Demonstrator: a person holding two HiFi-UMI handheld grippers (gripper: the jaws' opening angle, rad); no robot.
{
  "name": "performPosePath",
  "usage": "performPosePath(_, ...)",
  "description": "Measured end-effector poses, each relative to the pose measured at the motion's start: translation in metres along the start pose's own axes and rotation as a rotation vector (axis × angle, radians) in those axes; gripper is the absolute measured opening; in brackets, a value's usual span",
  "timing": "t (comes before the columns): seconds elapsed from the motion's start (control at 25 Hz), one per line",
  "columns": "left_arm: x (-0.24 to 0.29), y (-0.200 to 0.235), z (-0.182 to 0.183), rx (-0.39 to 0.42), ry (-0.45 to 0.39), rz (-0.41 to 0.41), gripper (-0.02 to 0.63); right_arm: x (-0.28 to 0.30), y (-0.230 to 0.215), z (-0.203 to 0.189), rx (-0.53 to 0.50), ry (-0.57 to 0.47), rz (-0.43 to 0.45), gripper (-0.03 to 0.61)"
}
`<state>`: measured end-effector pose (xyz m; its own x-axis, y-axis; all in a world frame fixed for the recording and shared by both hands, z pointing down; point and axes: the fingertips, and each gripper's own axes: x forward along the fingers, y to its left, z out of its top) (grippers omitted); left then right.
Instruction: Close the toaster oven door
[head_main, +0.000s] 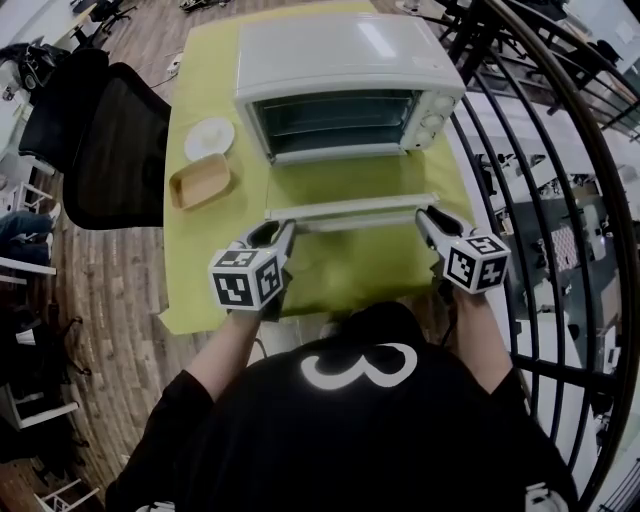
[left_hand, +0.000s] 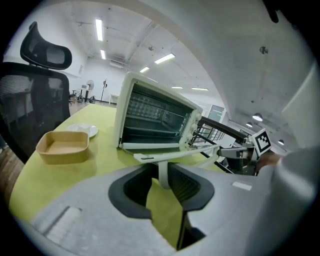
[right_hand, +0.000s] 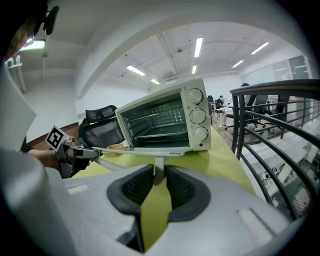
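While door (head_main: 350, 208) lies open, about level, clamps handle (head_main: 360, 224) at 2 ends with left gripper (head_main: 288, 228) and right gripper (head_main: 422, 215), jaws narrow; leaves whole swing up to toaster oven (head_main: 340, 60) undone.

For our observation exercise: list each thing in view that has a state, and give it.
White toaster oven: open, racks bare.
Its glass door: lowered, about level.
Round white plate: empty.
Tan rectangular tray: empty.
Left gripper: shut on white door handle.
Right gripper: shut on door handle.
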<state>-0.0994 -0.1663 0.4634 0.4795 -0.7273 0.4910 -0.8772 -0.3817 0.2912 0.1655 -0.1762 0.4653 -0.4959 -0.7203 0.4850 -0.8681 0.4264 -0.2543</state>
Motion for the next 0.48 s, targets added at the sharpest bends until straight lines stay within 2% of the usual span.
performPosePath(0.48, -0.007, -0.004, 0.025, 0.015, -0.023, -0.01, 0.117, -0.007, 0.004, 0.024, -0.031, -0.03, -0.039, 0.086)
